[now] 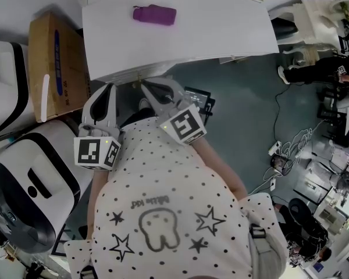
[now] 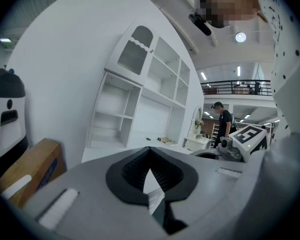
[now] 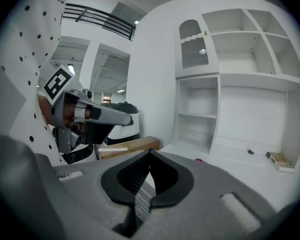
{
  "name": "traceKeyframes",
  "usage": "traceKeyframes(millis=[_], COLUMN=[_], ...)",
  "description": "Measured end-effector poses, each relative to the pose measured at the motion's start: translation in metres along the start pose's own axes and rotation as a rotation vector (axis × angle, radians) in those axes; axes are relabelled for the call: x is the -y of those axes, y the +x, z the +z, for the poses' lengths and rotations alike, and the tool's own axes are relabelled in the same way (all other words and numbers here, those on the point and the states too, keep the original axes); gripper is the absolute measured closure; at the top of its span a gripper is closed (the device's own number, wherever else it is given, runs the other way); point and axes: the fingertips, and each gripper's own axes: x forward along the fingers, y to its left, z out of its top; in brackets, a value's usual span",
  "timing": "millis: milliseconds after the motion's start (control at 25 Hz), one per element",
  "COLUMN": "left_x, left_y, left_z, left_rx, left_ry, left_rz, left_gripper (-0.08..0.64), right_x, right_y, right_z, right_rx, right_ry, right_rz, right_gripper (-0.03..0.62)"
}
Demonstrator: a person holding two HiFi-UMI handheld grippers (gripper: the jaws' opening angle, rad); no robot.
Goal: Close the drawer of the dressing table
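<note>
White dressing table [image 1: 221, 34] fills the far side. A cardboard box [image 1: 55, 63] stands on the floor to its left. The drawer [image 1: 131, 75] front shows under the table's near edge, and I can't tell if it's fully home. Left gripper [image 1: 109, 89] and right gripper [image 1: 145, 86] are near that front, jaws together and empty, likely set as blunt pushers. A purple pouch [image 1: 155, 14] lies on the far tabletop.
</note>
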Motion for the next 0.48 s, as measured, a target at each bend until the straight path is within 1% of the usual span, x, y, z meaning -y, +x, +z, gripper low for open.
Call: traceKeyframes(millis=[160,480], left_x=[0.0012,-0.0051], left_y=[0.0026,0.0003], left_z=[0.003,0.0028], left_rx=[-0.015,0.001], left_ry=[-0.003,-0.01], left_rz=[-0.001,0.0], left_gripper=[0.558,0.558], right_x=[0.0033,0.0003], right_y=[-0.0007,0.0032], right_z=[0.0017,0.0007], right_rx=[-0.016,-0.002], right_ry=[-0.01,-0.005], right_rz=[-0.01,-0.01], right_gripper=[0.589,0.589])
